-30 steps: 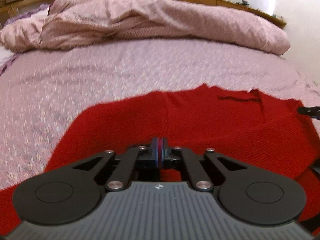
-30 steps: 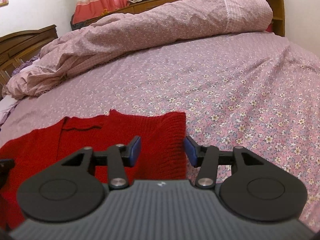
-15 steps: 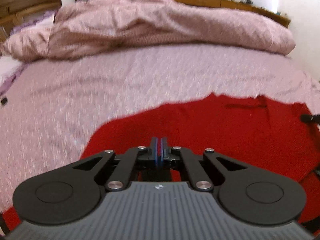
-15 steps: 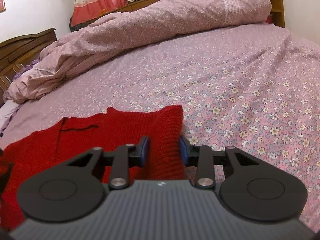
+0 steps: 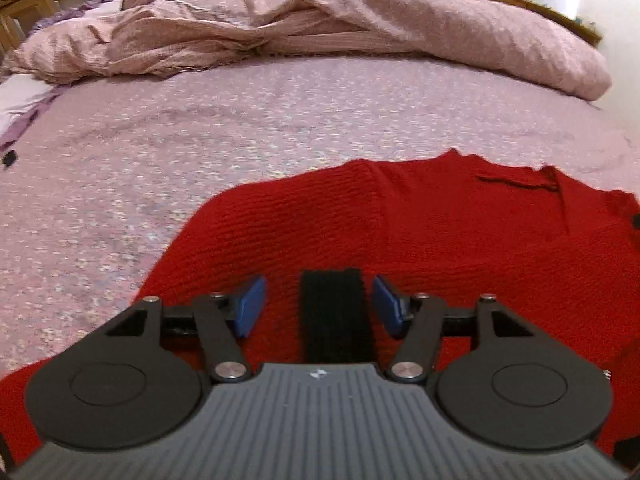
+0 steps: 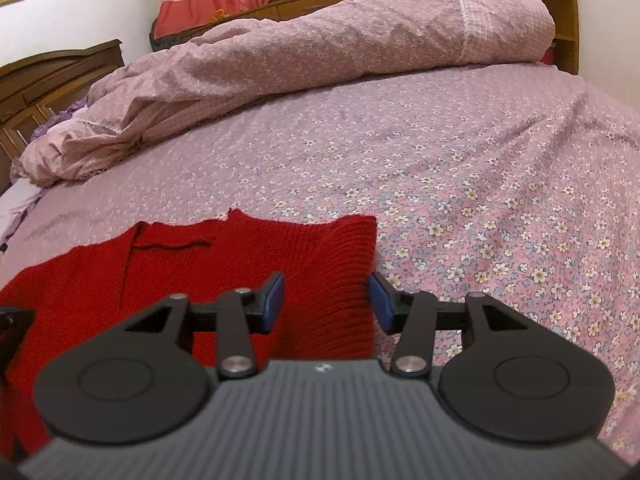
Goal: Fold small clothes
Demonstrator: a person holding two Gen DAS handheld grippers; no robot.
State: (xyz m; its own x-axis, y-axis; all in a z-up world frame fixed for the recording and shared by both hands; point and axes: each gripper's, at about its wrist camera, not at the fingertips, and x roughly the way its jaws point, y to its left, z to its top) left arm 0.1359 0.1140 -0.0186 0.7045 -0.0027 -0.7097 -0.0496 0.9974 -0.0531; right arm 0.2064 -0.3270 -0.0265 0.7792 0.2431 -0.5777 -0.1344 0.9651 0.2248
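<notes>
A red knitted sweater (image 5: 440,240) lies flat on the bed, its collar slit towards the far side. My left gripper (image 5: 319,306) hovers low over the sweater's left part. Its jaws are opening, and the blue pads (image 5: 250,306) press on nothing. A black ribbed strip (image 5: 336,316) shows between them. In the right wrist view the sweater (image 6: 200,272) fills the lower left. My right gripper (image 6: 327,306) straddles the sweater's ribbed right edge, its jaws opening too. The knit lies between the pads (image 6: 274,306) without being pinched.
The bed sheet (image 6: 480,184) is pink with small flowers and stretches far and to the right of the sweater. A bunched quilt (image 6: 320,48) lies across the far side, below a wooden headboard (image 6: 560,12). Wooden furniture (image 6: 48,76) stands at the left.
The left jaws were shut and now stand apart over the knit, and the left gripper has edged over the sweater. The right jaws narrowed half a second ago and have widened again.
</notes>
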